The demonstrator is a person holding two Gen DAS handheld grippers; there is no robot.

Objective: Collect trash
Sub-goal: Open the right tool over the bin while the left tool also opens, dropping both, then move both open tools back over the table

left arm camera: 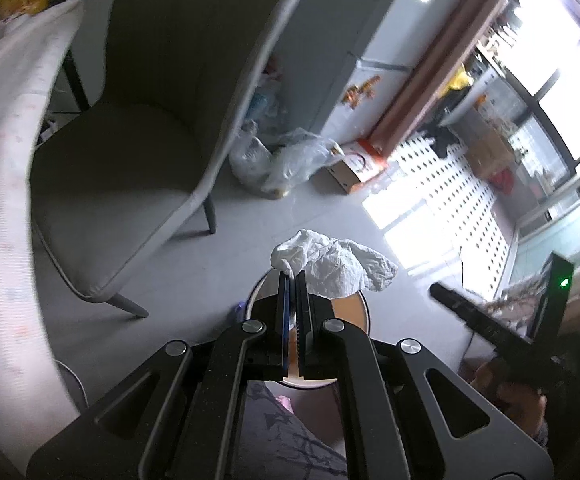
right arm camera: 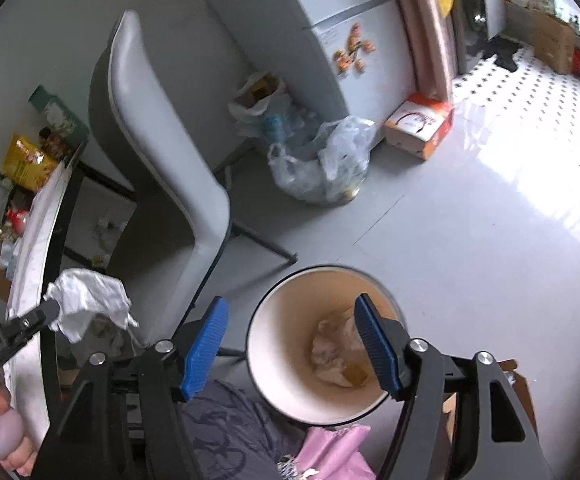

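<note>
Grey floor [right arm camera: 429, 240] holds bin [right arm camera: 290, 392]; left tool [left arm camera: 293, 276] pinches tissue [left arm camera: 337, 264], right tool [right arm camera: 290, 344] spread wide.

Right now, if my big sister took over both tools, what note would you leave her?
Left tool: shut on the crumpled white tissue, held above the round trash bin.
Right tool: open, holding nothing, hovering over the bin's mouth.
Done: crumpled trash already lies at the bottom of the bin, and the tissue is picked up.
Left: open the left tool so the tissue drops in. The views don't show whether more trash is left on the table.
</note>
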